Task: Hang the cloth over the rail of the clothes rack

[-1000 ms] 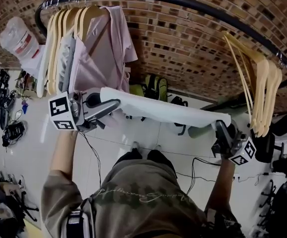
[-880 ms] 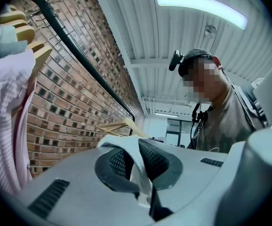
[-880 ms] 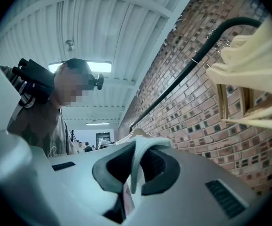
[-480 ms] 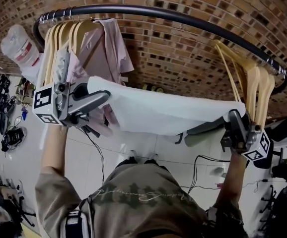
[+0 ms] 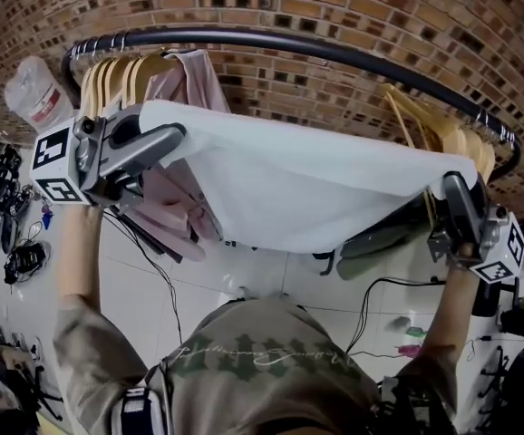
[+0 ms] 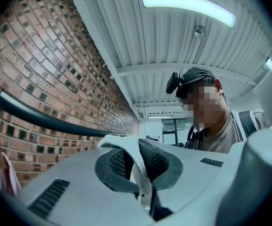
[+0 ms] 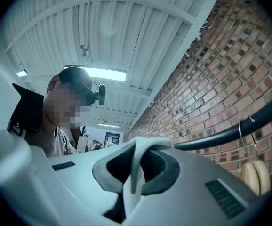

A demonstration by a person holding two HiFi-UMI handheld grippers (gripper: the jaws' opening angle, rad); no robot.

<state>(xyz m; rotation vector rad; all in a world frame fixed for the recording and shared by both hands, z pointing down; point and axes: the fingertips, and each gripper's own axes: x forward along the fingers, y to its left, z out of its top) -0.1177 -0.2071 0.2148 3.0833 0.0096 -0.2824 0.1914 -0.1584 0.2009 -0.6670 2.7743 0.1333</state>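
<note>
Fingers (image 5: 149, 143) of your left gripper (image 5: 179, 134) and right gripper (image 5: 451, 184) pinch the top corners of the white cloth (image 5: 307, 198), stretched just short of the rail (image 5: 334, 48); keep it taut and level while lifting its edge over.

Behind is a brick wall (image 5: 334, 25). At the left hang wooden hangers (image 5: 117, 75), one with a pink shirt (image 5: 173, 202); other hangers (image 5: 443, 130) hang at the right. A clear plastic bottle (image 5: 35, 93) is far left. Black cables (image 5: 380, 284) lie on the tiled floor (image 5: 198, 279). A long lamp (image 6: 188, 4) shines overhead.
</note>
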